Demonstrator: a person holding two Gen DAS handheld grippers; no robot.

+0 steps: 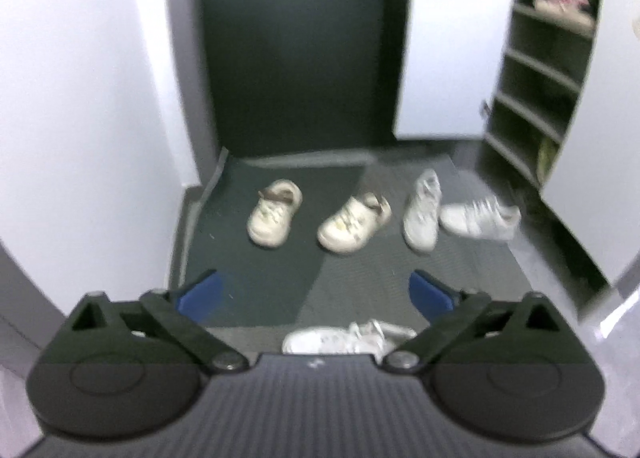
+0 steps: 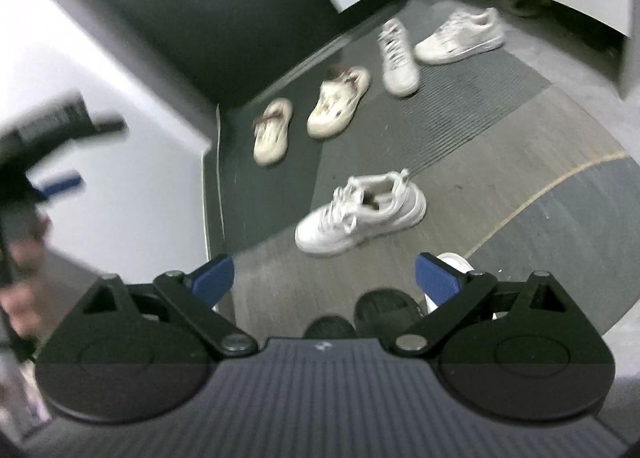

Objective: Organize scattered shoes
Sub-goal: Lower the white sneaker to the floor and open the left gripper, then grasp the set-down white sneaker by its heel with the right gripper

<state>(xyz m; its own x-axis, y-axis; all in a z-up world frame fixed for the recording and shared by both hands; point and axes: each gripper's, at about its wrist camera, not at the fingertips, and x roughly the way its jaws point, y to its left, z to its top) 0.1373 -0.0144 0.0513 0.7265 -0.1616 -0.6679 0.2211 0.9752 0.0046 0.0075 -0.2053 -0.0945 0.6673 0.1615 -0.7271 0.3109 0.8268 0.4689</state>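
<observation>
Grey entryway floor (image 2: 500,146) holds a white lace-up sneaker (image 2: 360,214) lying crosswise ahead of the wide-open, empty right gripper (image 2: 324,278).

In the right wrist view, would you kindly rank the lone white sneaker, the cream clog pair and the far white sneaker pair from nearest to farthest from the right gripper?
From the right gripper:
1. Lone white sneaker, just ahead, centre.
2. Cream clog pair, farther, left of centre.
3. Far white sneaker pair, upper right, farthest.

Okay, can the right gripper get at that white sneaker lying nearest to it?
Probably yes: the right gripper is open, and only bare floor lies between it and the white sneaker.
</observation>
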